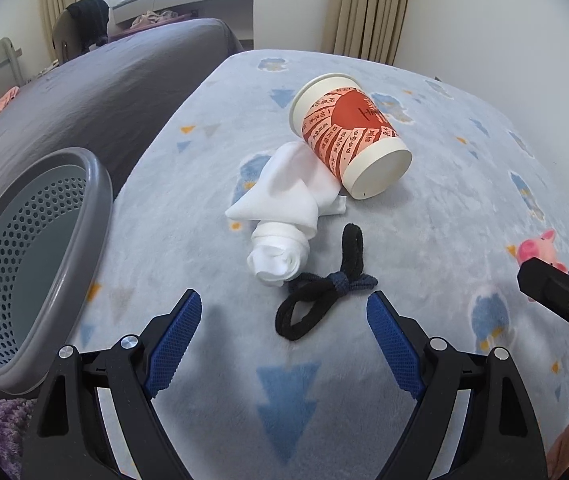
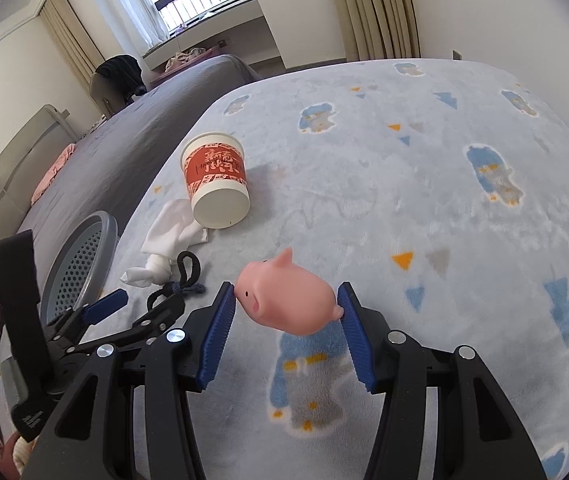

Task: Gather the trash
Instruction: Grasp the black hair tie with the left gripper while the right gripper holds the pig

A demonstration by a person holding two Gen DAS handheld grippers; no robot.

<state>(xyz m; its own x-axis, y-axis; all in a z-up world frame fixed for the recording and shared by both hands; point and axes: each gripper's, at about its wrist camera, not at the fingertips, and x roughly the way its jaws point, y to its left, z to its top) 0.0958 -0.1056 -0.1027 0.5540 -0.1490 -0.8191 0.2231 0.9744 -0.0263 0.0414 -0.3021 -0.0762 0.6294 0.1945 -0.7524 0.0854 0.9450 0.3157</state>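
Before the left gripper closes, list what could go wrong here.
1. The open left gripper sits over the black hair tie, beside the white tissue; it may grab the tie instead.
2. The pink pig toy in the right gripper could land in the bin.
3. The tipped paper cup could roll.

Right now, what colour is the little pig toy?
Pink; the pig toy shows best in the right wrist view.

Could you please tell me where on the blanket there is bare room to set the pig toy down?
Bare blanket runs right of the paper cup to the far edge, and below the right gripper holding the pig toy. It is crowded near the basket: tissue, hair tie and the open left gripper.
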